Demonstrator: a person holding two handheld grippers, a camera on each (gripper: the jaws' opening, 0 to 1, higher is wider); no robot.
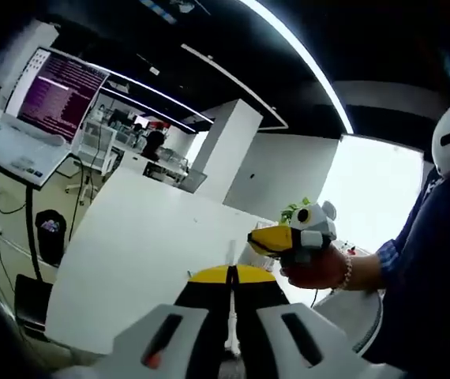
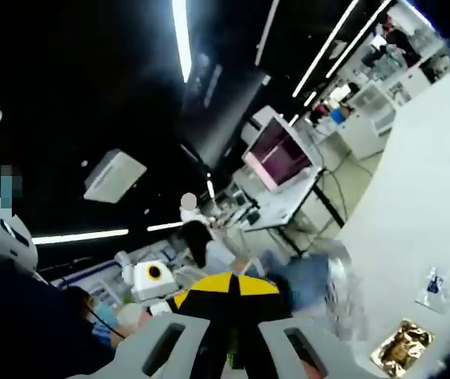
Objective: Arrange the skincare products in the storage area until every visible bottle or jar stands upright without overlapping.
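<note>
One gold foil packet (image 2: pixel 401 345) lies crumpled on the white table (image 2: pixel 422 229).

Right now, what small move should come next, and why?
Probably tilt the left tool and right tool down toward the white table: both point up at ceiling lights, jaws together, holding nothing, and a gold packet lies at the table's edge.

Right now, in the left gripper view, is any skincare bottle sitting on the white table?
No, the white table there is bare, and the left claw hangs above it with jaws together.
</note>
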